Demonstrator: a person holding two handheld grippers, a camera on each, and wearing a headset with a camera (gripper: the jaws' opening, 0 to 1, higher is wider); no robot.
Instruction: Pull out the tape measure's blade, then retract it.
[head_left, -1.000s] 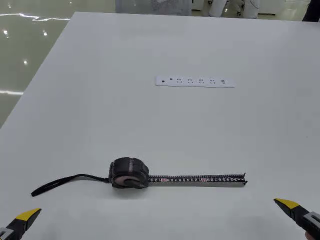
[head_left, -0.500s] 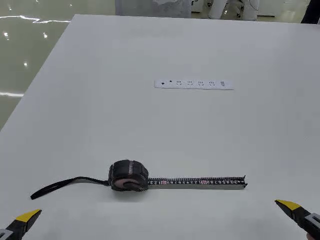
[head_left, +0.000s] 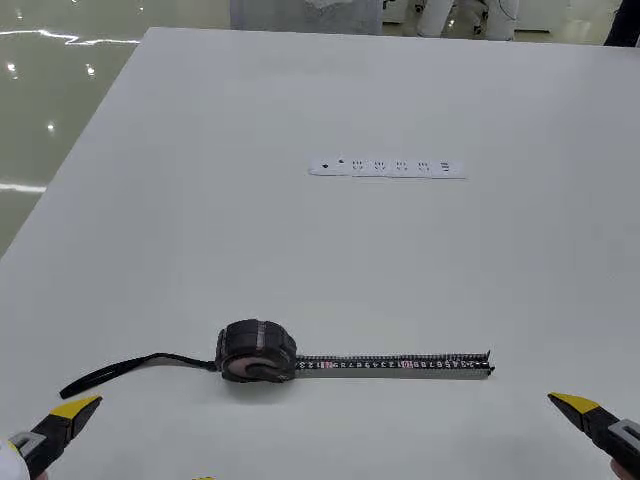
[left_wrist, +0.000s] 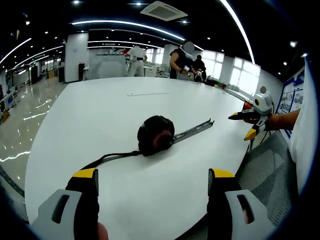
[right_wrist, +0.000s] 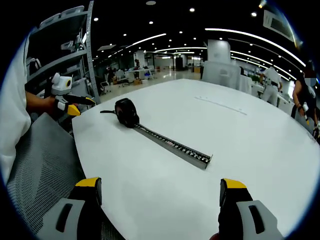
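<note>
A black tape measure lies on the white table, its blade drawn out to the right and lying flat, its wrist strap trailing left. The case sits ahead of my left gripper, which is open and holds nothing. In the head view this gripper's yellow tip shows at the bottom left. My right gripper is open too, short of the blade's end hook, with the case farther off. Its yellow tip pokes in at the bottom right.
A white power strip lies farther back on the table. Several people stand beyond the table's far end. Shelving stands off to the side. A shiny floor borders the table's left edge.
The left gripper's tip has come slightly up and inward toward the strap. The tape measure and its blade lie as before; the small shift in the picture is the camera's.
</note>
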